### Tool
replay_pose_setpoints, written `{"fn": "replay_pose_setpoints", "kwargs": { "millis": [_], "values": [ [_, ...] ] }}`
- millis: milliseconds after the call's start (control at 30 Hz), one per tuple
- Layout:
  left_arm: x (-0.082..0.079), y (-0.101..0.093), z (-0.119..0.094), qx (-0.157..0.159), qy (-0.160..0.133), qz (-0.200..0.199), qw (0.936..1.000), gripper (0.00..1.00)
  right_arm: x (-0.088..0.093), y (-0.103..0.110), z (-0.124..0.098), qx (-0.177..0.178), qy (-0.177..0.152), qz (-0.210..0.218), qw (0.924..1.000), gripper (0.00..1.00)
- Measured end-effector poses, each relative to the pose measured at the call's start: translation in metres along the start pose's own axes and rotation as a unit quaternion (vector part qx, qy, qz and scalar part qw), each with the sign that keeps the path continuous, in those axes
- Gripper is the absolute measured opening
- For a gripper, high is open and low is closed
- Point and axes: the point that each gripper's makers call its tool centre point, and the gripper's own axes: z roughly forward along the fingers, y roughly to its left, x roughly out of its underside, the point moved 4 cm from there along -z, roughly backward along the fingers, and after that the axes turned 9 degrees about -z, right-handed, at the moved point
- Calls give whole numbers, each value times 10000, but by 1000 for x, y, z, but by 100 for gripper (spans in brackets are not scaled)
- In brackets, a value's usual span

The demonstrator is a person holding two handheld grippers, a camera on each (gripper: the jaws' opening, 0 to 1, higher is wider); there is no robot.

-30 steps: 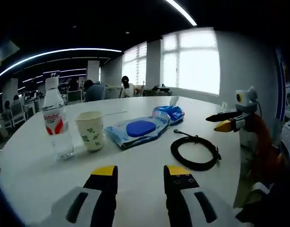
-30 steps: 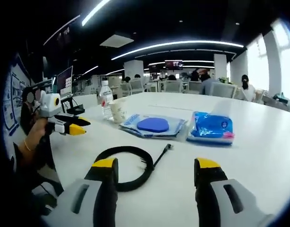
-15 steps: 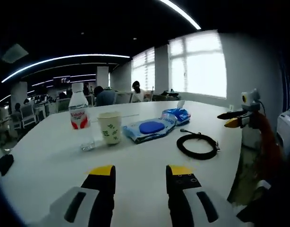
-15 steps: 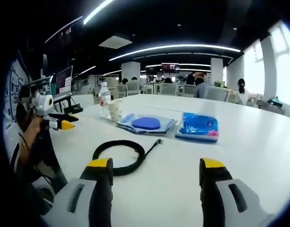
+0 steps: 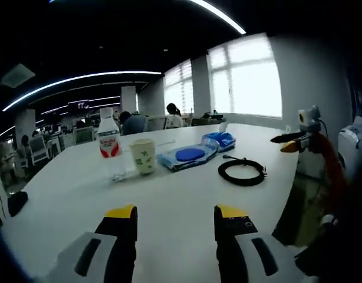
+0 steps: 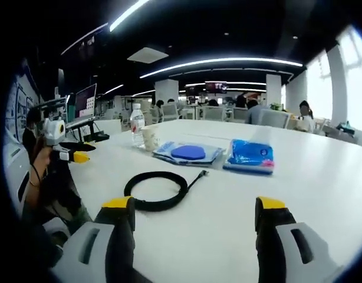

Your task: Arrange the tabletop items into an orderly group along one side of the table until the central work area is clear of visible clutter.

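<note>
On the white table [image 5: 69,200] stand a water bottle [image 5: 111,145] with a red label and a paper cup [image 5: 144,156] next to it. To their right lie a wet-wipes pack [image 5: 187,157] with a blue lid, a blue tissue pack [image 5: 219,140] and a coiled black cable [image 5: 242,172]. My left gripper [image 5: 176,219] is open, low over the near table edge, well short of them. In the right gripper view, the cable [image 6: 157,190] lies just ahead of my open right gripper [image 6: 194,211]; the wipes pack [image 6: 188,152], tissue pack [image 6: 249,155], cup [image 6: 149,138] and bottle [image 6: 137,125] sit beyond.
A small black object [image 5: 17,201] lies at the table's left edge. The right gripper [image 5: 296,141] hovers off the table's right side in the left gripper view; the left gripper [image 6: 66,154], held by a hand, shows at left in the right gripper view. Office chairs and people sit behind.
Both grippers have drawn back from the items, which now look smaller and farther. Nothing on the table has moved; both grippers stay open.
</note>
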Motion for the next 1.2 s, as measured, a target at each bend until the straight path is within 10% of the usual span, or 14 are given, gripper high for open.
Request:
{"fn": "replay_pose_setpoints", "kwargs": {
  "millis": [433,1200],
  "values": [
    [7,2,-22,-32,-658,-392,9971,65,14,9,-12,236,-210,108,9994,95],
    [14,1,-40,-558,-398,-439,9967,76,26,9,-22,600,136,293,9977,99]
  ]
}}
